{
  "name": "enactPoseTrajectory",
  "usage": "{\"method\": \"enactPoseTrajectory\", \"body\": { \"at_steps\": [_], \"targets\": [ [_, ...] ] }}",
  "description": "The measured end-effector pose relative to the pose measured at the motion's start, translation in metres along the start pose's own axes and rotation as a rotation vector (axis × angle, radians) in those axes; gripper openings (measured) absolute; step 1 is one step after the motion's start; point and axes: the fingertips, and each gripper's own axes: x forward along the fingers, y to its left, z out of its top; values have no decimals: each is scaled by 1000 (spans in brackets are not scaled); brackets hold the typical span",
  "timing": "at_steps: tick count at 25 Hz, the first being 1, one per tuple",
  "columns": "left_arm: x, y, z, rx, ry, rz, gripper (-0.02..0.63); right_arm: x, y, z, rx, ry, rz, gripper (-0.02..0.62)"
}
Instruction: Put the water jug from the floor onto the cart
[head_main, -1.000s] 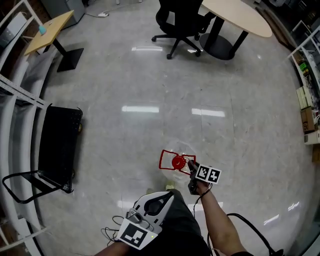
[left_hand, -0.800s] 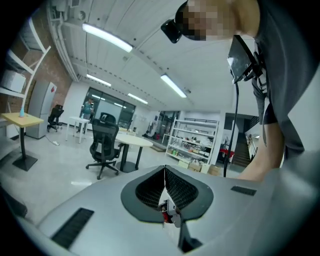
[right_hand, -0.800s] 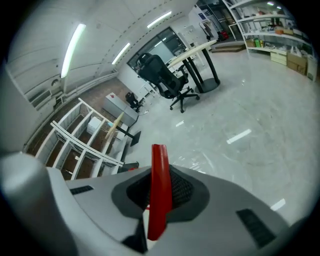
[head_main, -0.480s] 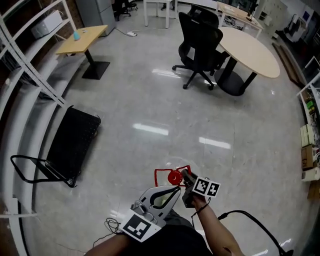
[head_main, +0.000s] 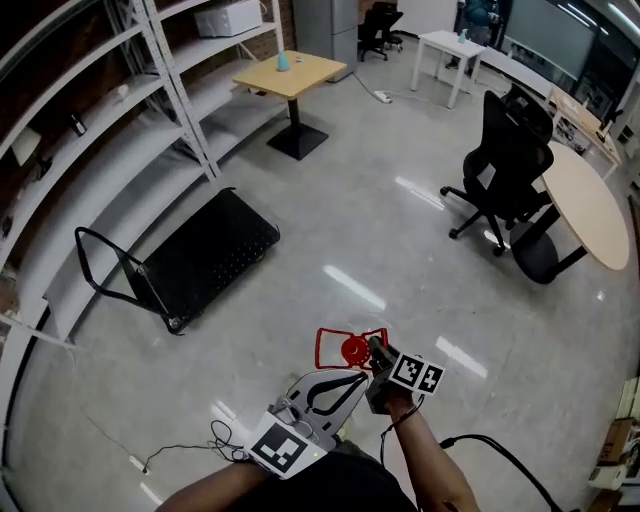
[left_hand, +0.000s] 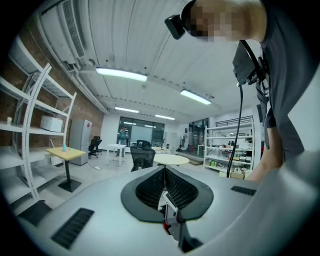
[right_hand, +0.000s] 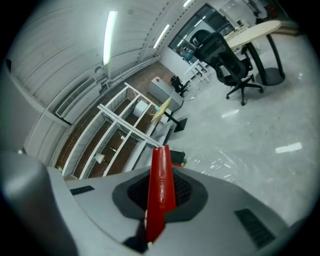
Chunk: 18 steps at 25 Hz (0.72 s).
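The water jug hangs by its red handle (head_main: 350, 343), with its red cap (head_main: 354, 350) inside the handle loop; the clear body is mostly hidden under the grippers. My right gripper (head_main: 376, 352) is closing on that handle, and the red handle (right_hand: 161, 190) runs between its pads, with clear plastic (right_hand: 220, 162) just beyond. My left gripper (head_main: 338, 385) is beside the jug, on its left. Its jaws (left_hand: 164, 197) are shut with nothing in them. The black flat cart (head_main: 205, 255) lies on the floor up and to the left, apart from the jug.
White metal shelving (head_main: 120, 120) lines the left side behind the cart. A small wooden table (head_main: 290, 72) stands at the back, with a black office chair (head_main: 505, 170) and a round table (head_main: 590, 205) at the right. A thin cable (head_main: 170, 450) trails on the floor at lower left.
Both grippers have risen and the jug has come up with the right one. The head view has tilted up, so the cart now sits higher and nearer the middle.
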Motion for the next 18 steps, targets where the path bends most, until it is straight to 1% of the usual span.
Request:
{"method": "enactPoseTrajectory", "body": {
  "at_steps": [4, 7, 9, 12, 15, 18],
  "targets": [
    [-28, 56, -2, -2, -5, 78, 3, 69, 50, 0, -76, 71, 44, 27],
    [-53, 112, -6, -14, -20, 128, 3, 131, 88, -4, -130, 122, 61, 26],
    [-71, 158, -10, -20, -31, 151, 3, 177, 114, -7, -159, 150, 68, 26],
    [-104, 238, -14, -19, -49, 179, 3, 255, 158, -15, -191, 189, 73, 25],
    [-142, 321, -12, -25, -59, 212, 3, 332, 206, -23, -213, 223, 76, 25],
    [-177, 393, -5, -42, -69, 265, 3, 402, 256, -26, -238, 256, 98, 25]
  ]
}}
